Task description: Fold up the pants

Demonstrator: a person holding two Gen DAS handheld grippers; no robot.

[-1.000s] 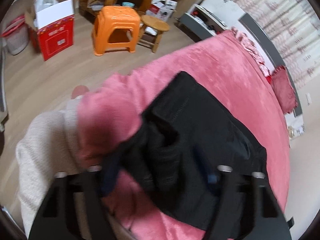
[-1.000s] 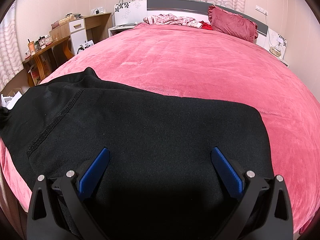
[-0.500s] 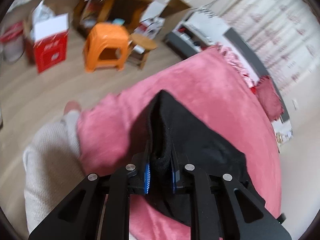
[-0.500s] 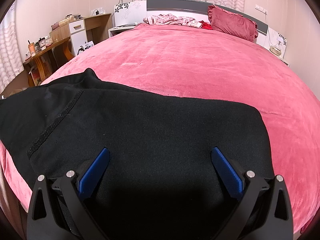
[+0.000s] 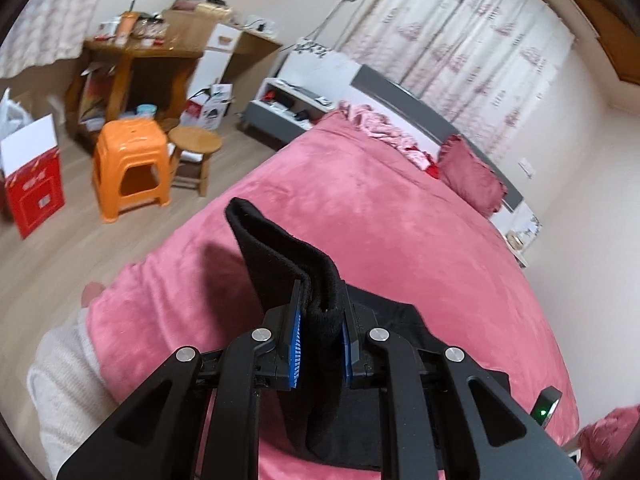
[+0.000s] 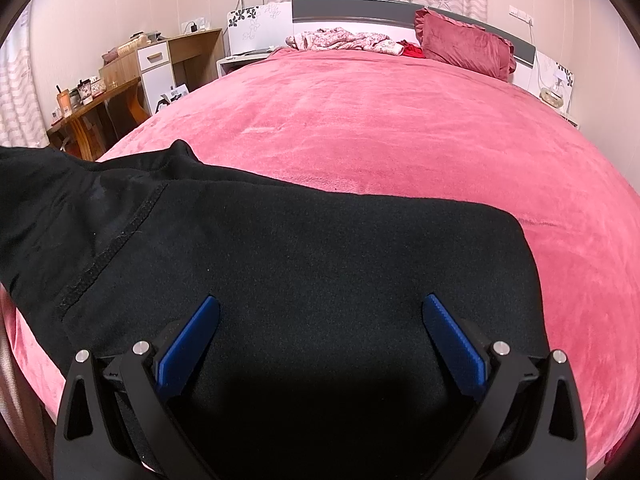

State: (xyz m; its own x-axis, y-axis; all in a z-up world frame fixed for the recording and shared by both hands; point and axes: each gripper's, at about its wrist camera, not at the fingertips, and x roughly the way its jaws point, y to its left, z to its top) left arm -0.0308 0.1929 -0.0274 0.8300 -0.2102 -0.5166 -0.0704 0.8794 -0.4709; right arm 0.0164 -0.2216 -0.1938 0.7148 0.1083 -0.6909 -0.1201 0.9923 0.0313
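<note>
The left gripper (image 5: 320,344) has its jaws clamped on a bunched fold of the black pants (image 5: 280,256), raised at lower centre above the pink bed (image 5: 380,216); the right gripper (image 6: 320,332) has its jaws spread wide over the pants (image 6: 304,248), lying flat across the frame's lower half, gripping nothing.

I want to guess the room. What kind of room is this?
Most likely a bedroom: a big bed with a pink blanket, a red pillow by the headboard, and curtains behind it.
</note>
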